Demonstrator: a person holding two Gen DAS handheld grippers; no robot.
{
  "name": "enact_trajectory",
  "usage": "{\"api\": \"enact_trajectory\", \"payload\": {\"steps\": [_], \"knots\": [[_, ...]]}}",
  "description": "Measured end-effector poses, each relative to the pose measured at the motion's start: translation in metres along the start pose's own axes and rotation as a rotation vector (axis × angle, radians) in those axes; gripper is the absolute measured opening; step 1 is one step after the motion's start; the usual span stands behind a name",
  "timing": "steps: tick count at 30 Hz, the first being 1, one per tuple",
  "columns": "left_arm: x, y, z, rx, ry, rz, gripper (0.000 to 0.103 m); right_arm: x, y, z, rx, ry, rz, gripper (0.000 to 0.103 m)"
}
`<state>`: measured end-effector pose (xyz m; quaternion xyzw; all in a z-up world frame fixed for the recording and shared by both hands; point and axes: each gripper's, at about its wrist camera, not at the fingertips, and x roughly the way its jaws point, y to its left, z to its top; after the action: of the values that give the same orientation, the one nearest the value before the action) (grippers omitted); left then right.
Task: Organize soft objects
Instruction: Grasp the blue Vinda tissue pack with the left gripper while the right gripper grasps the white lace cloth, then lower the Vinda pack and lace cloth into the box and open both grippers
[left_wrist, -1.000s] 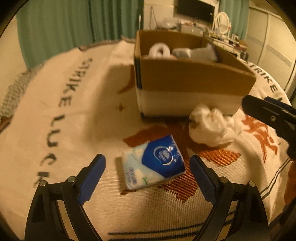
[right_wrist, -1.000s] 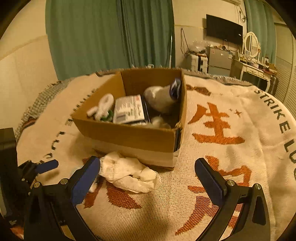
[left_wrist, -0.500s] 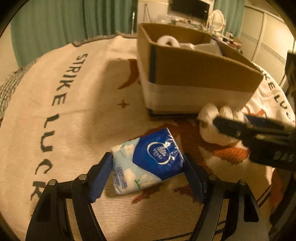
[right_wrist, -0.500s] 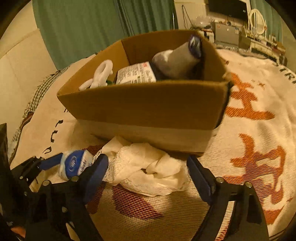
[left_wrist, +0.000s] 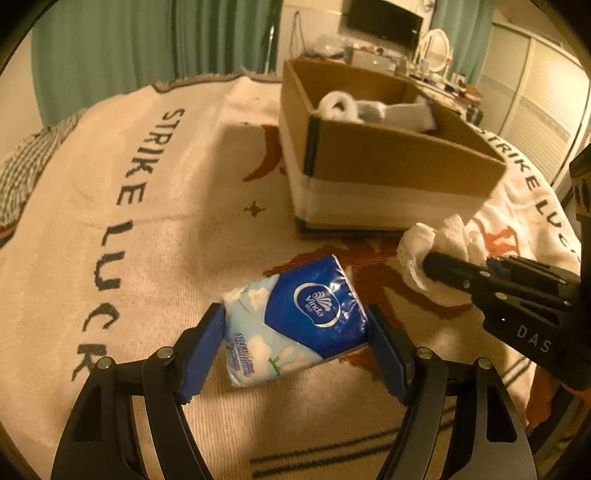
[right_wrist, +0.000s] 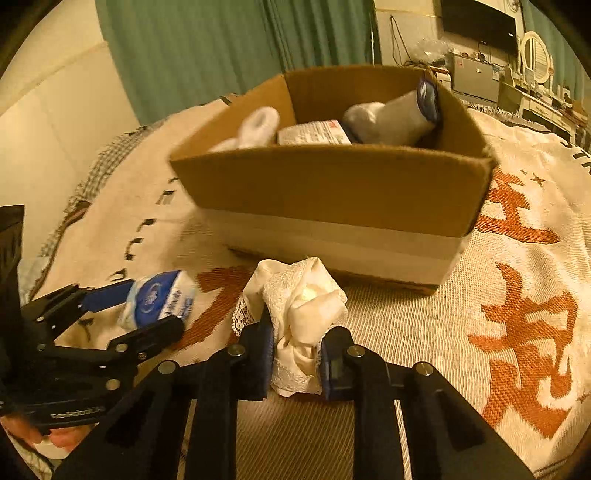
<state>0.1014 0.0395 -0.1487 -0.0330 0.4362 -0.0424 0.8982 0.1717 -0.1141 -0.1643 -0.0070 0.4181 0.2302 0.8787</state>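
Since 1 s ago both closed in: left gripper (left_wrist: 295, 332) now clamped on tissue pack (left_wrist: 299, 317), right gripper (right_wrist: 295, 354) pinching white cloth (right_wrist: 301, 314). Both on blanket (left_wrist: 184, 221) mid, just before box (right_wrist: 332, 192).

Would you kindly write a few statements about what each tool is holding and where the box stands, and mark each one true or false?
1. The left tool is shut on the tissue pack. True.
2. The right tool is open and holds nothing. False: it is shut on the white cloth.
3. The box is empty. False: it holds a white roll, a flat packet and a grey bundle.
4. The box stands on the blanket, beyond the cloth. True.
5. The tissue pack lies inside the box. False: it is outside, between the left tool's fingers.
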Motion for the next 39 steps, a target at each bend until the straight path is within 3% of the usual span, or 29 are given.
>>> {"api": "enact_trajectory", "payload": {"steps": [16, 23, 31, 39], "knots": [[-0.096, -0.036, -0.004, 0.036, -0.172, 0.056, 0.075, -0.116, 0.02, -0.02, -0.042, -0.165, 0.005, 0.018], [-0.128, -0.049, 0.01, 0.054, -0.261, 0.091, 0.075, -0.157, 0.025, -0.007, -0.087, -0.254, 0.009, 0.018], [-0.131, -0.067, 0.04, 0.062, -0.315, 0.079, 0.075, -0.175, 0.012, 0.027, -0.103, -0.343, 0.017, 0.018], [-0.095, -0.068, 0.086, 0.106, -0.348, 0.095, 0.075, -0.162, -0.019, 0.078, -0.103, -0.377, -0.003, 0.018]]}}
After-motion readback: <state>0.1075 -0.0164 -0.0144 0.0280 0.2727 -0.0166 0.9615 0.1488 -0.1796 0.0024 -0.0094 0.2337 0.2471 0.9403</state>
